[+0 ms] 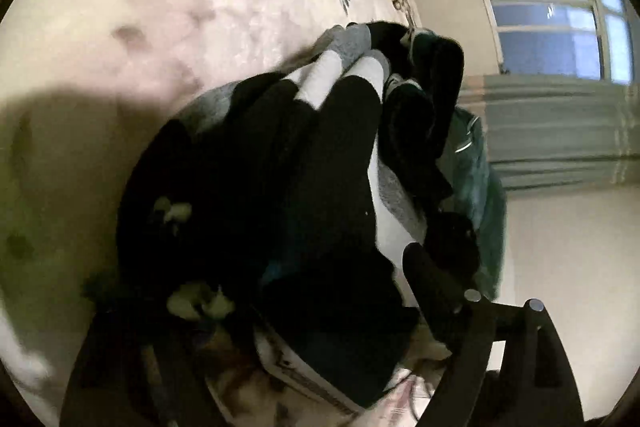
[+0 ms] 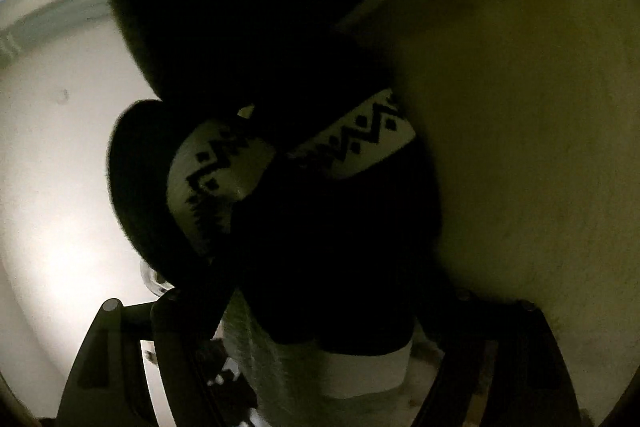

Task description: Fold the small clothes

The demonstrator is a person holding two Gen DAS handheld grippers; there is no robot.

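A heap of socks point(image 1: 320, 155) lies on a pale quilted bed point(image 1: 192, 11), mostly black with white toes and grey cuffs, a dark green garment point(image 1: 476, 179) bunched at its right side. Beyond the bed, on the far right, stand a window point(image 1: 560, 7) and a radiator point(image 1: 560, 123).

The left tongs point(image 1: 320, 311) are low over the near end of the heap. One dark finger shows on the right; the other is lost in the blur on the left. The heap sits between them, but whether the pads press on it I cannot tell.

From the right tongs point(image 2: 316, 339), the view is nearly filled with dark cloth. A black sock with a white zigzag band point(image 2: 360, 135) hangs close in front, and a white cuff point(image 2: 360, 371) sits between the two fingers. Whether they pinch it is also unclear (the frame is very dim).

The socks look light, soft and limp, so they would likely sag and drape from any hold. A cuff or toe end, where the knit is thicker, seems the surest place to grip, one sock singled out from the tangle.
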